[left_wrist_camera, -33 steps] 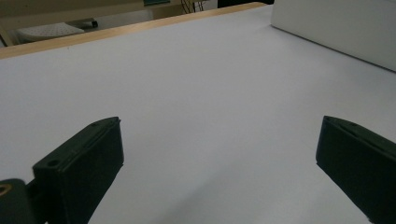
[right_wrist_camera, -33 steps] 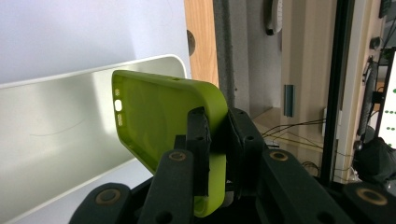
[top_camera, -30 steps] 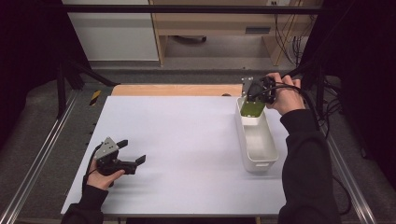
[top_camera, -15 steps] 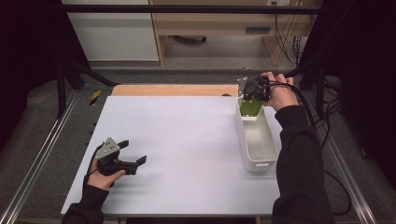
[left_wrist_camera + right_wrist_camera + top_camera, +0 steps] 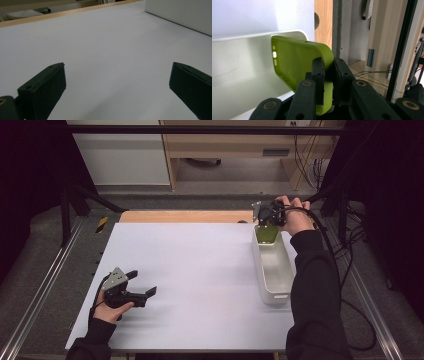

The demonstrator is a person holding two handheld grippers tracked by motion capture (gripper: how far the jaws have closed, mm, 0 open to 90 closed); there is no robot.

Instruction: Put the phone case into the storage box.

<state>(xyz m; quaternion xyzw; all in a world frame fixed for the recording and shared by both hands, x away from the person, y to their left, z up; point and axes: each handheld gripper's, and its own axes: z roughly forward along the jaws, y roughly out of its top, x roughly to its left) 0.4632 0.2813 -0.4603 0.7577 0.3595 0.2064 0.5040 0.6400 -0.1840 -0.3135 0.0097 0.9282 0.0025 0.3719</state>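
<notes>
green phone case [image 5: 297, 62] clamped in right claw [image 5: 328, 75], over white bin [image 5: 272, 265] far end.

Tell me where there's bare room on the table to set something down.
The white table top lies bare between the left hand-held gripper and the white bin, up to the wooden far edge. The bin's far end is crowded: the right hand-held gripper holds a green phone case there.
</notes>
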